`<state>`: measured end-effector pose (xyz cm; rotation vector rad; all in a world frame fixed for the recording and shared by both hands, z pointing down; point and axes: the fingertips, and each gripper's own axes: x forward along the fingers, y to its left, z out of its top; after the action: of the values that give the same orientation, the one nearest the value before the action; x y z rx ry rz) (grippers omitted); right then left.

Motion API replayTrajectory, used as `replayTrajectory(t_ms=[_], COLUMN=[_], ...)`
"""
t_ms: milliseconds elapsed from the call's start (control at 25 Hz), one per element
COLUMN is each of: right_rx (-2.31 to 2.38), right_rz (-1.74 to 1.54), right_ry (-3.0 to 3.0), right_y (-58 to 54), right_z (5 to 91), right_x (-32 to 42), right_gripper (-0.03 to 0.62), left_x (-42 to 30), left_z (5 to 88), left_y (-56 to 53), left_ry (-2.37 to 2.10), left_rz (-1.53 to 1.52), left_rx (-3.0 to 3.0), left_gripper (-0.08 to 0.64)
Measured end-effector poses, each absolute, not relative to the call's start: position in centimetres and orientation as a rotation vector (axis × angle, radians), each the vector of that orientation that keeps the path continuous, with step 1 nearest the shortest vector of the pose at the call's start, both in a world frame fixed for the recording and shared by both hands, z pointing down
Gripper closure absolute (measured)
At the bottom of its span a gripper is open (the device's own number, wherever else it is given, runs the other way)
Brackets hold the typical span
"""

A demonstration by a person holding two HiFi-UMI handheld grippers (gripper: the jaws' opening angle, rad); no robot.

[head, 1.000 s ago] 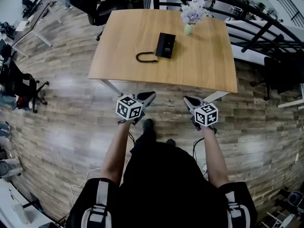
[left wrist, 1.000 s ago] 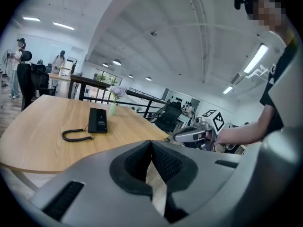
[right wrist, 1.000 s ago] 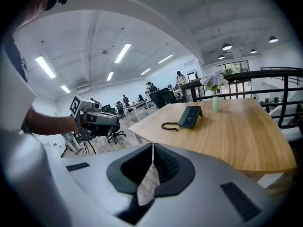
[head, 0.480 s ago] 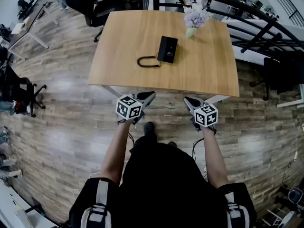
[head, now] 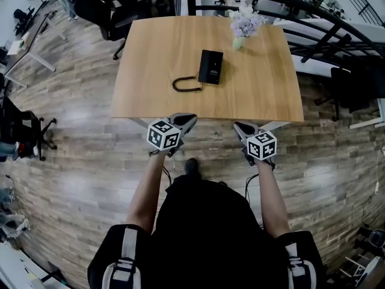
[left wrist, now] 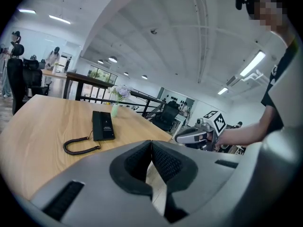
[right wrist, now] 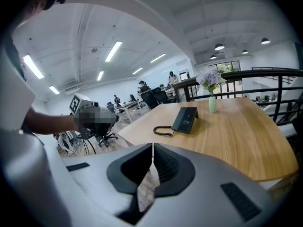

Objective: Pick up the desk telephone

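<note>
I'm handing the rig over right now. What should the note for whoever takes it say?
Left gripper: shut, empty, at the table's near edge.
Right gripper: shut, empty, at the same edge.
Desk telephone: lies mid-table, with its coiled cord on its left in the head view and a flower vase beyond it.
Done: nothing grasped yet.
Left: open a gripper, reach in, grip the telephone, lift.

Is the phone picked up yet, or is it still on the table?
Not yet. Done: the person stands at the near edge of the table. In hand: nothing; the left gripper and right gripper hover there, both shut and empty. The desk telephone lies flat mid-table, its coiled cord beside it, untouched. Left: reach over, open a gripper, grip the phone, lift.
</note>
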<state>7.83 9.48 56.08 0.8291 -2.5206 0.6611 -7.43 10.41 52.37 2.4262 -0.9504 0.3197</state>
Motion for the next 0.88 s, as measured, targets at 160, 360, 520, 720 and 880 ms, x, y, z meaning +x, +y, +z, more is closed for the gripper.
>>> replayTrajectory(t_ms=[160,360,520,720,880], right_rx=[0.864,0.904,0.929,0.954,0.977], right_rz=[0.669,0.683,0.690,0.699,0.705], right_ry=[-2.514,-2.503,-2.492,-2.479,-2.472], right_y=[8.9,8.7,8.8,9.0,9.1], right_z=[56.1,56.4,56.7,57.1,57.2], right_x=[7.3,6.1,5.2,4.2,3.5], right_gripper=[0.566,0.566,0.566,0.566,0.566], left_x=[-8.0,-9.2,-10.1,-11.2,-11.9], left_z=[52.3,52.6,52.9,53.1,53.3], left_y=[9.5,8.8,8.5,8.3,8.3], left_ry=[-0.924,-0.884,-0.862,-0.842,-0.814], left_rz=[0.330,0.343,0.349,0.348,0.355], left_rx=[2.441,2.457,2.465,2.471,2.479], left_gripper=[0.538,0.538,0.538,0.538,0.538])
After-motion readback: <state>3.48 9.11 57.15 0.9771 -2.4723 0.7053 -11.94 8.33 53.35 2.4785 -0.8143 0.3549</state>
